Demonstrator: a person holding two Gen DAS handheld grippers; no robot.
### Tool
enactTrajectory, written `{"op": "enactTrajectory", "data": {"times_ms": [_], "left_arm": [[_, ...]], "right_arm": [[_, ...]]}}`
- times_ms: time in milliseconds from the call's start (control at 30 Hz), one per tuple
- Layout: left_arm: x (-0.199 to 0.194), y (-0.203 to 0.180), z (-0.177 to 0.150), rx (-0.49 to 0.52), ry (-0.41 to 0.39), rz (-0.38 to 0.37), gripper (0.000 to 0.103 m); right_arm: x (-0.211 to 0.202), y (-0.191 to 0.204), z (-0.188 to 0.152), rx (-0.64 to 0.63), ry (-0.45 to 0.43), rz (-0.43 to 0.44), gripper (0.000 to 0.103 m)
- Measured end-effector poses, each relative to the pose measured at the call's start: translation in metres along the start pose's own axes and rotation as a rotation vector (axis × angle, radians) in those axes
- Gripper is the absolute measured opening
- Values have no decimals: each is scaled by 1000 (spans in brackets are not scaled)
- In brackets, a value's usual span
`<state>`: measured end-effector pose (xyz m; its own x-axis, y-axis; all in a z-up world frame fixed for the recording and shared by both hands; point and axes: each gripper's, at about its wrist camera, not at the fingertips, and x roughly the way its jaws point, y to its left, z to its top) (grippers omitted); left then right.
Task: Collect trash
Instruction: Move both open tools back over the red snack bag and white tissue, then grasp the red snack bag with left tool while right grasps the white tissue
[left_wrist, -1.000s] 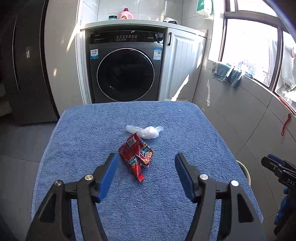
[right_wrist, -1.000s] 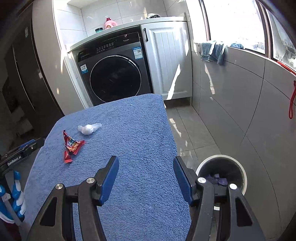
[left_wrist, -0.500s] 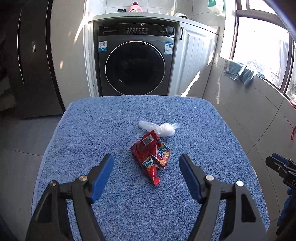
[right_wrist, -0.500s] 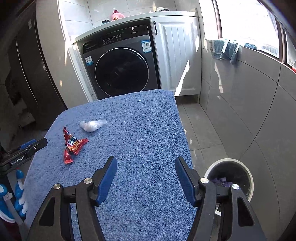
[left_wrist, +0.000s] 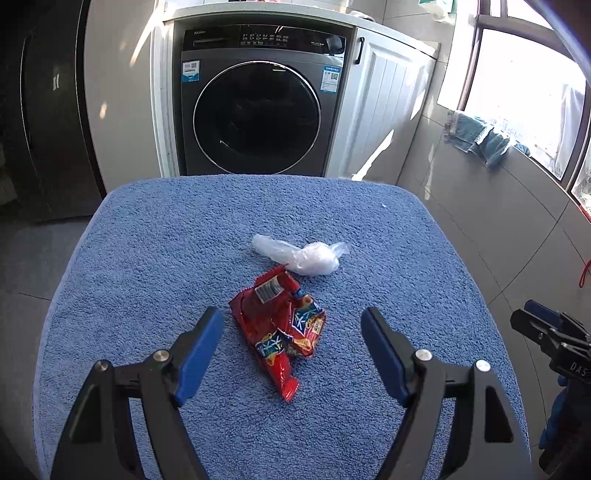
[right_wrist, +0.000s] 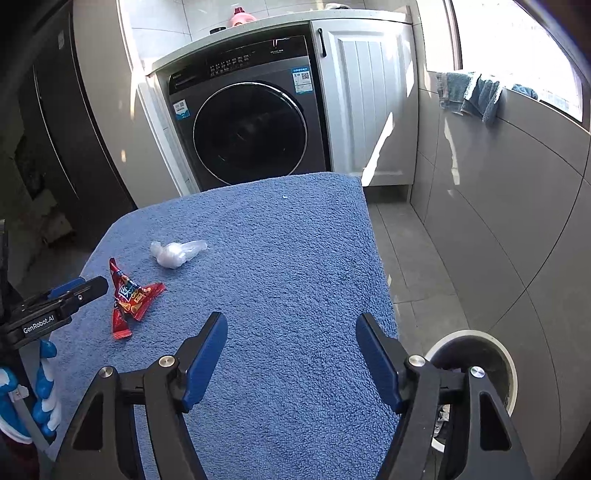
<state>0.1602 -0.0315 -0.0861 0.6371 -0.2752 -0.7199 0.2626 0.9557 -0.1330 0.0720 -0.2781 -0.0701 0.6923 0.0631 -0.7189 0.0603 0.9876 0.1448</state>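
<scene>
Crumpled red snack wrapper (left_wrist: 282, 330) lies mid-surface on the blue terry towel (left_wrist: 147, 240), crumpled clear plastic bag (left_wrist: 303, 254) just behind it, touching or nearly. Dark front-loading washing machine (left_wrist: 258, 99) behind the surface, white cabinet door (right_wrist: 364, 96) to its right. Round white-rimmed bin (right_wrist: 506, 369) on floor right of surface.

Both wrist views look steeply down along their tools toward the washing machine (left_wrist: 255, 114). The left sits close over the red wrapper (left_wrist: 282, 332); the right looks from the tabletop's (right_wrist: 295, 258) bin side. Both share the tabletop.
</scene>
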Motion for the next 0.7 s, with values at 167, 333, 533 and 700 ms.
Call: {"op": "enactTrajectory", "data": {"times_ms": [167, 333, 533, 700], "left_arm": [[20, 3, 1, -13, 27, -12, 76], [36, 6, 0, -27, 50, -17, 76], [52, 14, -3, -60, 72, -13, 76], [60, 19, -1, -75, 79, -20, 76]], "right_arm": [[21, 9, 11, -47, 15, 30, 71], [39, 20, 22, -92, 24, 55, 71], [61, 37, 35, -142, 32, 88, 72], [78, 58, 47, -193, 35, 134, 72]]}}
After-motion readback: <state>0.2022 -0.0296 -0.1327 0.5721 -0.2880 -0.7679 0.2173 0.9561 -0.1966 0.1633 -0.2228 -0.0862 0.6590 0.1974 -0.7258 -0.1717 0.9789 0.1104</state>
